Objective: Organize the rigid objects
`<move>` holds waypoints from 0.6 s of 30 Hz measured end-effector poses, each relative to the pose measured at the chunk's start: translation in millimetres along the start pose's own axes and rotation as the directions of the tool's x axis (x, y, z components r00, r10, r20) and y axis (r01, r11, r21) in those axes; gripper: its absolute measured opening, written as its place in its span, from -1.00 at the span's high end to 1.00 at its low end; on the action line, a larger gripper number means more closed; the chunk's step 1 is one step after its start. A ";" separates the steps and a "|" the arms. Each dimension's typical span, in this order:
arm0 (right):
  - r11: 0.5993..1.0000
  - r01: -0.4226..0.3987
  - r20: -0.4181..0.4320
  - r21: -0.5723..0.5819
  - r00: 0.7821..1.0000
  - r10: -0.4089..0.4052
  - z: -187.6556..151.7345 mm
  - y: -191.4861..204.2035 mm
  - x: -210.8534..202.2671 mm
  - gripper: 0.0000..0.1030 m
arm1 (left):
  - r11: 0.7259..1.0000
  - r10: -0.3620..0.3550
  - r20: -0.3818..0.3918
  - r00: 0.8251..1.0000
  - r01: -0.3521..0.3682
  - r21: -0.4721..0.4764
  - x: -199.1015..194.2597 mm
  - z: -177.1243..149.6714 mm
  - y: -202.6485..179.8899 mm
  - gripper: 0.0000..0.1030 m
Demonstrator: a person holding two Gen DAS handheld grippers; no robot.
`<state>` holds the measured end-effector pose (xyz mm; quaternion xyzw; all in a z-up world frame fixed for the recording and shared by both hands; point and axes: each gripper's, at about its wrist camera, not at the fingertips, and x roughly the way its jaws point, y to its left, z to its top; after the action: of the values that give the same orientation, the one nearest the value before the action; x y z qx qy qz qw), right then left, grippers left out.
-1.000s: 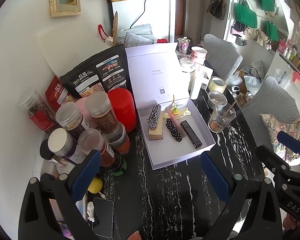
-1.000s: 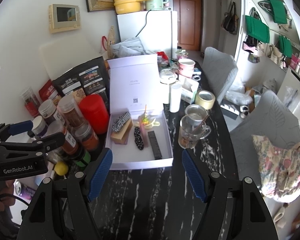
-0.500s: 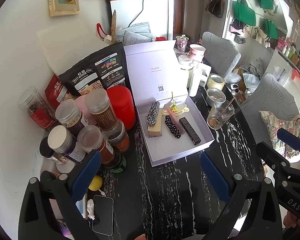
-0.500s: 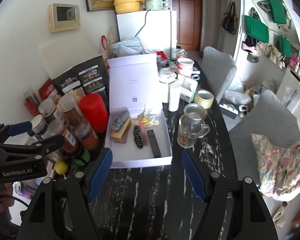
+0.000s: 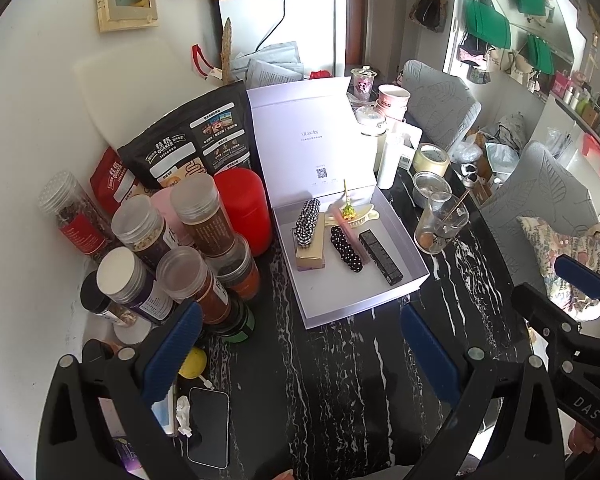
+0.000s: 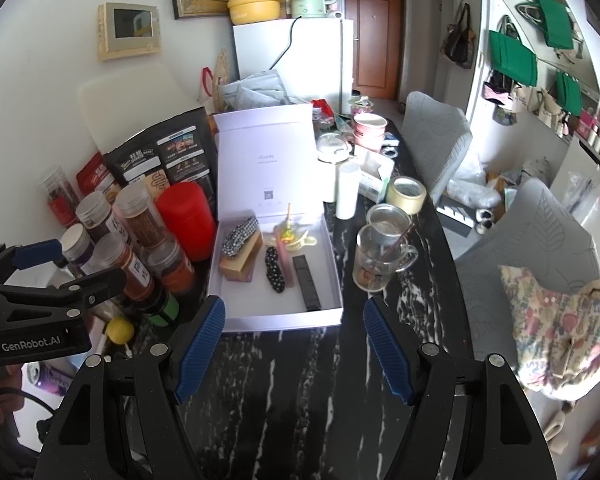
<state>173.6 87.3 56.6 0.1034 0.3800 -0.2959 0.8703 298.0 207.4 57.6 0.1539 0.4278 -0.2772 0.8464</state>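
Observation:
An open white box [image 5: 404, 240] [image 6: 332, 248] lies on the black marble table, lid upright. In it are a checkered hair clip [image 5: 307, 222] on a gold bar [image 5: 311, 256], a dotted black clip [image 5: 346, 248], a black stick [image 5: 381, 257] [image 6: 312, 284] and a cream claw clip [image 5: 358, 216] with a small yellow-green flower. My left gripper [image 5: 296, 344] is open and empty, hovering before the box. My right gripper [image 6: 292, 330] is open and empty at the box's near edge.
Several spice jars [image 5: 192, 220] and a red canister [image 5: 242, 204] crowd the left of the box. A glass mug [image 6: 376, 264], tape roll [image 6: 408, 194] and white bottle [image 6: 347, 190] stand to its right. A phone [image 5: 208, 420] lies near left.
Both grippers have drawn back slightly from the box; the scene has shifted a little up and away. Nothing was grasped or moved.

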 end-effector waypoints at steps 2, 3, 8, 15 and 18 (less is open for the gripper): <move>1.000 0.001 -0.002 0.000 1.000 -0.001 -1.2 0.1 -0.3 -0.42 | 1.000 0.002 -0.001 1.000 -0.002 0.001 0.0 -0.8 0.2 -0.96; 1.000 0.002 -0.003 -0.001 1.000 -0.002 -1.9 0.2 -0.4 -0.42 | 1.000 0.003 -0.001 1.000 -0.003 0.002 -0.4 -1.0 0.1 -0.96; 1.000 0.005 -0.005 -0.002 1.000 -0.005 -3.0 0.7 -0.6 -0.42 | 1.000 0.004 -0.004 1.000 -0.003 0.008 -0.8 -2.2 0.0 -0.96; 1.000 0.018 -0.014 0.000 1.000 -0.018 -7.7 2.0 0.5 -0.42 | 1.000 0.009 -0.020 1.000 -0.008 0.015 2.6 -5.7 -0.1 -0.96; 1.000 0.021 -0.023 0.004 1.000 -0.021 -10.2 1.5 1.8 -0.42 | 1.000 -0.007 -0.037 0.999 0.007 0.004 5.4 -7.8 1.8 -0.96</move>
<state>169.4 91.9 48.2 0.1044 0.3905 -0.3045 0.8625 296.7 210.9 48.7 0.1593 0.4432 -0.2780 0.8372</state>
